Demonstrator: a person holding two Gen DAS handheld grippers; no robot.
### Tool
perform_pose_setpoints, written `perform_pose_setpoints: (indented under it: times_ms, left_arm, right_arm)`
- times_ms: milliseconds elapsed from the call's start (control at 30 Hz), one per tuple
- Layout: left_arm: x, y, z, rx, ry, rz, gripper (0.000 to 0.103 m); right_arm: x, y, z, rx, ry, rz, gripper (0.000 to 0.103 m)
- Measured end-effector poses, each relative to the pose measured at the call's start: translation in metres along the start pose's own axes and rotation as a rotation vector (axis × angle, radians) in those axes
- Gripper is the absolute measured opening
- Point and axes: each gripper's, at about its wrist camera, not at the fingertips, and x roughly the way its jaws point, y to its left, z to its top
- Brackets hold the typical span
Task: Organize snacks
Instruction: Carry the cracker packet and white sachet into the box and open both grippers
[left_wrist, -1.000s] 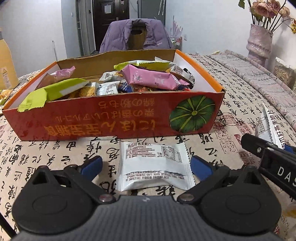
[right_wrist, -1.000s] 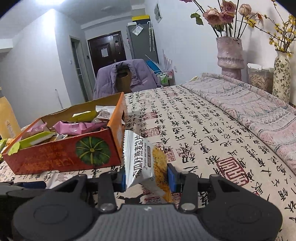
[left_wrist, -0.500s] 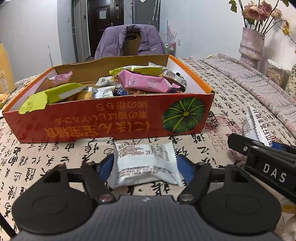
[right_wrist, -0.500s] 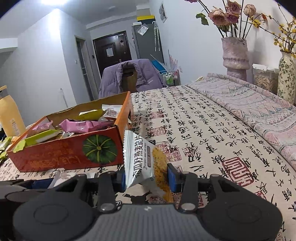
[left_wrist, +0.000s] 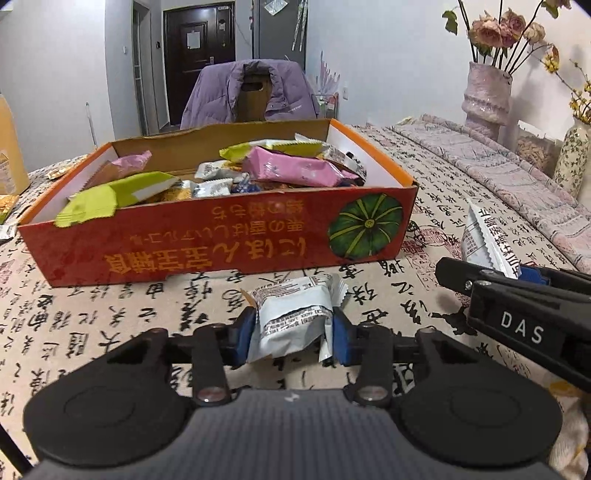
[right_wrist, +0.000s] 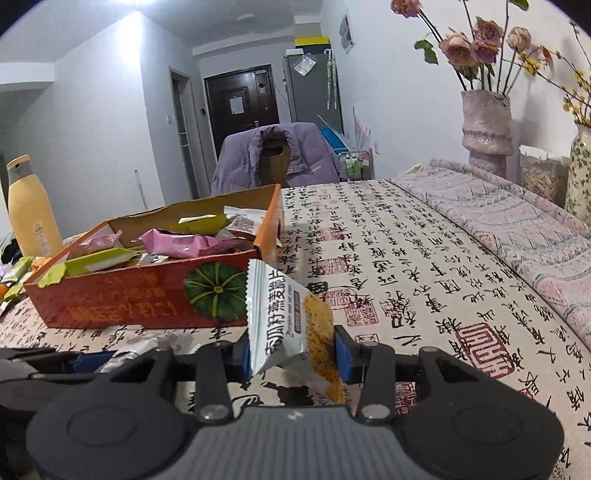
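Observation:
A red-and-orange cardboard box (left_wrist: 221, 243) (right_wrist: 147, 295) with a green pumpkin picture stands on the table, holding several snack packets. Just in front of it, my left gripper (left_wrist: 293, 334) is closing its jaws; the blue pads press the sides of a white snack packet (left_wrist: 291, 314), which is crumpled and lifted off the cloth. To the right of the box, my right gripper (right_wrist: 293, 356) is shut on a white-and-yellow snack packet (right_wrist: 288, 321), held upright above the table. That right gripper (left_wrist: 517, 291) also shows at the right edge of the left wrist view.
The table wears a calligraphy-print cloth (right_wrist: 424, 280). A yellow bottle (right_wrist: 31, 210) and loose packets (right_wrist: 16, 273) lie left of the box. Flower vases (right_wrist: 487, 129) stand at the far right by the wall. A chair with a purple jacket (left_wrist: 251, 92) is behind the table.
My left gripper's jaws have closed from wide open onto the white packet, squeezing it narrower and raising it from the cloth. The right gripper keeps holding its packet.

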Motion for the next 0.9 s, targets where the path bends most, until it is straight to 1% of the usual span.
perform_pose_setpoints:
  times_ms: [133,333,533,700,900]
  left_arm:
    - [-0.015,0.008,-0.002,0.012,-0.040,0.004,0.043]
    - [-0.040,0.026,-0.004,-0.001,-0.097,-0.003,0.043]
    - [-0.067,0.047,0.001,-0.020,-0.170,-0.014,0.043]
    - [-0.079,0.064,0.009,-0.035,-0.210,-0.022,0.043]
    - [-0.084,0.082,0.026,-0.054,-0.256,-0.015,0.043]
  right_arm:
    - [-0.006,0.010,-0.002,-0.050,-0.030,0.016,0.041]
    - [-0.020,0.023,-0.003,-0.114,-0.076,0.044,0.041]
    - [-0.033,0.039,-0.003,-0.135,-0.085,0.078,0.041]
    - [-0.036,0.058,0.007,-0.160,-0.092,0.101,0.041]
    - [-0.031,0.081,0.027,-0.175,-0.101,0.118,0.041]
